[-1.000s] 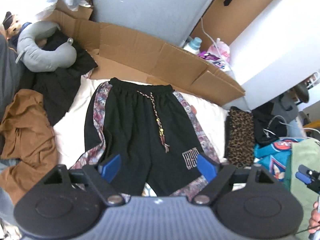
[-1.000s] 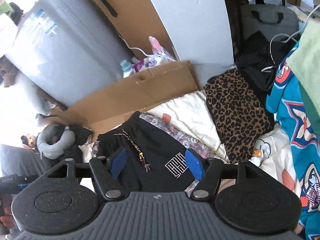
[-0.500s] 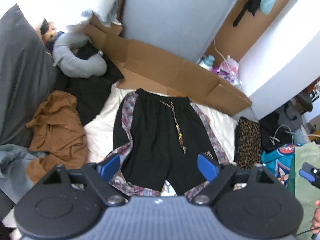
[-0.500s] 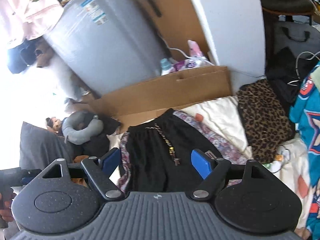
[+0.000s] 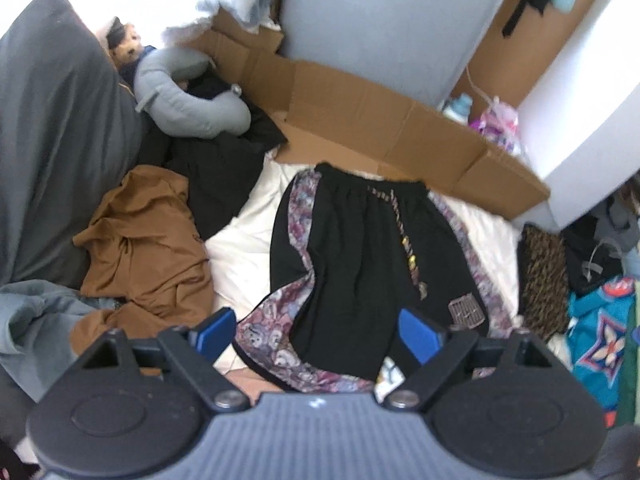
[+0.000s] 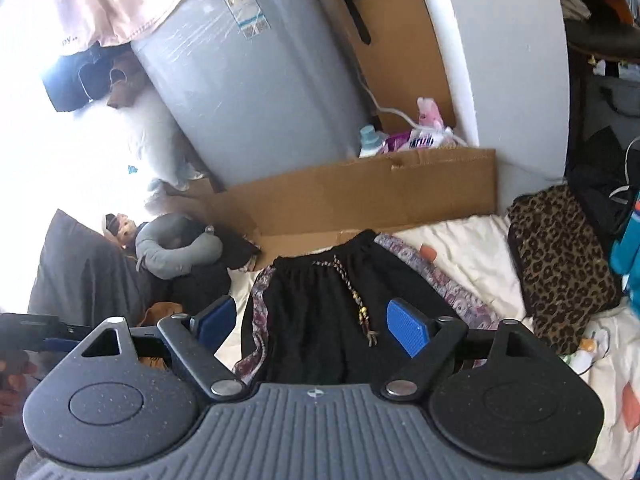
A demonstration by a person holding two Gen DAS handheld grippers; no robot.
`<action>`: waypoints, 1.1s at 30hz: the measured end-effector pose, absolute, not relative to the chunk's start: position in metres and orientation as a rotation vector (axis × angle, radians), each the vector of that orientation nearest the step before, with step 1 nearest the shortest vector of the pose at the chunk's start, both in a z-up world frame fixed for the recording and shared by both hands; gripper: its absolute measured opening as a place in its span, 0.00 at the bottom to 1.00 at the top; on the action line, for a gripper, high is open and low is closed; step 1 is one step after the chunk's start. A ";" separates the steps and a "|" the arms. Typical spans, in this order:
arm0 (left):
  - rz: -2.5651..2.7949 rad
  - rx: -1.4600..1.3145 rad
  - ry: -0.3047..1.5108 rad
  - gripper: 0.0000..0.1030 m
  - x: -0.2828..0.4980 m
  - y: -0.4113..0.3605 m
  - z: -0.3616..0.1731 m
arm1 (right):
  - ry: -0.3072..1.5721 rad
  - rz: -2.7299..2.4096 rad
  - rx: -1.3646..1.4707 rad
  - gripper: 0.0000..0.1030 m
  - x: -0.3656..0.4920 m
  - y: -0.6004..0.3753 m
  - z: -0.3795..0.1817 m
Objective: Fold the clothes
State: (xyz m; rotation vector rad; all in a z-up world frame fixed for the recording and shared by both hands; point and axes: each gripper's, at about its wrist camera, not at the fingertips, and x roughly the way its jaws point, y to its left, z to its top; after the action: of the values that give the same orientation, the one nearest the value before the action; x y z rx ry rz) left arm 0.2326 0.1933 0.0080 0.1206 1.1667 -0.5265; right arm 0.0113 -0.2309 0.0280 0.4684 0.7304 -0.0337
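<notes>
Black shorts (image 5: 360, 256) with floral side stripes and a braided drawstring lie flat on a cream sheet (image 5: 244, 240), waistband toward the cardboard. My left gripper (image 5: 318, 334) hovers open above the hem of the legs, holding nothing. In the right wrist view the same shorts (image 6: 320, 312) lie below my right gripper (image 6: 310, 324), which is open and empty over their middle. The other gripper's handle (image 6: 32, 330) and a hand show at the left edge there.
A brown garment (image 5: 144, 248), a black garment (image 5: 224, 168) and a grey neck pillow (image 5: 188, 100) lie left of the shorts. Flattened cardboard (image 5: 360, 104) and a grey appliance (image 6: 256, 80) stand behind. Leopard-print cloth (image 6: 560, 256) and a teal printed fabric (image 5: 600, 336) lie on the right.
Both grippers have pulled back and up from the shorts, so more of the bed and room shows. Both stay open throughout. The shorts have not moved.
</notes>
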 end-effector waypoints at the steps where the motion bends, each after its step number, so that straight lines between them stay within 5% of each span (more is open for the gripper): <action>1: -0.533 0.120 1.170 0.87 0.235 0.194 0.002 | 0.738 -0.036 0.471 0.85 0.013 -0.231 0.023; 10: -0.495 0.150 1.206 0.85 0.256 0.201 -0.055 | 0.793 -0.044 0.451 0.85 0.030 -0.214 -0.043; 26: -0.409 0.246 1.372 0.53 0.287 0.216 -0.211 | 0.971 -0.062 0.475 0.84 0.054 -0.162 -0.192; 33: -0.412 0.265 1.363 0.53 0.301 0.213 -0.265 | 1.065 -0.058 0.533 0.84 0.063 -0.155 -0.245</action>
State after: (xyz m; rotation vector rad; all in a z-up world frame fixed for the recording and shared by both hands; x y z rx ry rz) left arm 0.3008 0.2132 -0.2654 0.2652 1.3627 -0.4121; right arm 0.0626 -0.1546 -0.2450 0.5326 1.0646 -0.0577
